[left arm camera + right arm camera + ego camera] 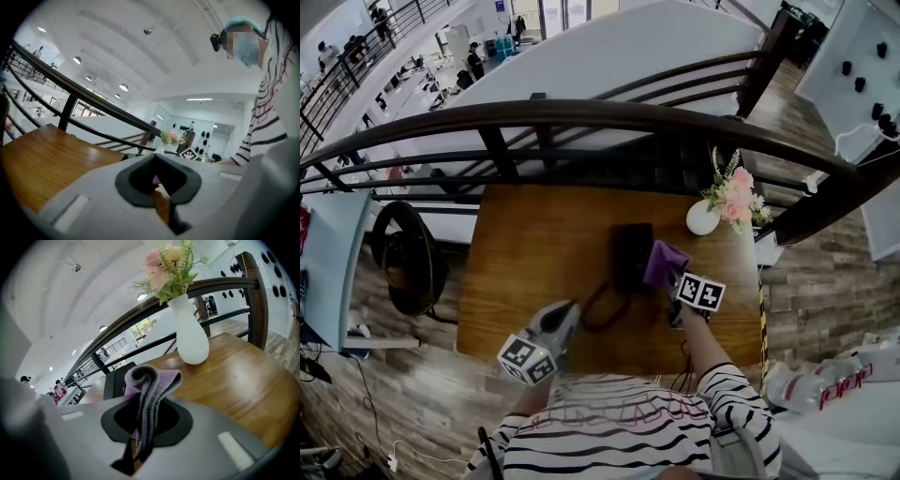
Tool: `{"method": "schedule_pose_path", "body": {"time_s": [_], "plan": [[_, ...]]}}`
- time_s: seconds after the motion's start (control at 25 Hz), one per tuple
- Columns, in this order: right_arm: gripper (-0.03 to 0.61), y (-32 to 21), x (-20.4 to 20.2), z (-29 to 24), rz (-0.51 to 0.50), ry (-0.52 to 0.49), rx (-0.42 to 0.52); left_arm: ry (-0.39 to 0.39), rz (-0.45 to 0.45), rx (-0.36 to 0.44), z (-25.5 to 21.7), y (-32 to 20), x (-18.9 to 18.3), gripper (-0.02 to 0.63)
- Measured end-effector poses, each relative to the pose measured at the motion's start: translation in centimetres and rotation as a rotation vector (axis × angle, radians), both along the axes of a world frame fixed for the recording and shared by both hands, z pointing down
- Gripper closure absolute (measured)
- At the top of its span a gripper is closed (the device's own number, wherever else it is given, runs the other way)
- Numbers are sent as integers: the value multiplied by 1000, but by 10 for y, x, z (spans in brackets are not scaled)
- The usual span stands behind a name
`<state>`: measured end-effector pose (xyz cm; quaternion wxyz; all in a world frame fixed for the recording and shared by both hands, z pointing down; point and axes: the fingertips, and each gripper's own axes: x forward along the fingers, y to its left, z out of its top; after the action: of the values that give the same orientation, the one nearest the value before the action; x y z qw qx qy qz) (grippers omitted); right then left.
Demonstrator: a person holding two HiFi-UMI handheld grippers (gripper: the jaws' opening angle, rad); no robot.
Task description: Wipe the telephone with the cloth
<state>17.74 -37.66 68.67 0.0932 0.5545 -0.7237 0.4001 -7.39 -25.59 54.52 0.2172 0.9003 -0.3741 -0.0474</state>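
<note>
Room: a raised landing with a wood-plank floor (825, 281), bounded by one curved dark metal railing (609, 114). An open hall lies beyond it.

Surface: one rectangular brown wooden tabletop (525, 253) stands against the railing, ahead of both grippers.

Count on the tabletop: one black telephone (632, 251), one white ceramic vase of pink flowers (703, 219) and one black coiled cord (602, 307). There is also one purple-and-grey cloth (149, 380), held off the surface.

The right gripper (140, 437) is clenched on a fold of the cloth, which stands up out of its jaws. The telephone lies just ahead and to the left of this gripper, and the vase lies further ahead and to the right.

The left gripper (164, 192) has its jaws closed together with nothing between them. The telephone lies ahead and to its right.

Differences between views:
- Only the head view shows the cord, which lies between the two grippers, and the cloth overlapping the telephone's right edge. Contact there cannot be confirmed.
- Only the right gripper view shows the grip on the fold.
- Only the left gripper view shows the person's striped sleeve (267, 126) to its right.
</note>
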Motion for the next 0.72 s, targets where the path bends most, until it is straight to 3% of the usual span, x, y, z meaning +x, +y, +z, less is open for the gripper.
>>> {"method": "schedule_pose_path", "body": {"time_s": [0.16, 0.36, 0.56, 0.72], "plan": [[541, 8, -21, -24, -31, -70, 73, 1, 1, 2, -1, 4, 2, 614], [541, 29, -85, -52, -182, -222, 141, -1, 1, -2, 0, 9, 5, 614], [541, 52, -154, -36, -358, -255, 91, -4, -3, -2, 3, 12, 6, 614], [541, 55, -161, -1, -365, -191, 1, -6, -13, -2, 0, 15, 4, 614]]}}
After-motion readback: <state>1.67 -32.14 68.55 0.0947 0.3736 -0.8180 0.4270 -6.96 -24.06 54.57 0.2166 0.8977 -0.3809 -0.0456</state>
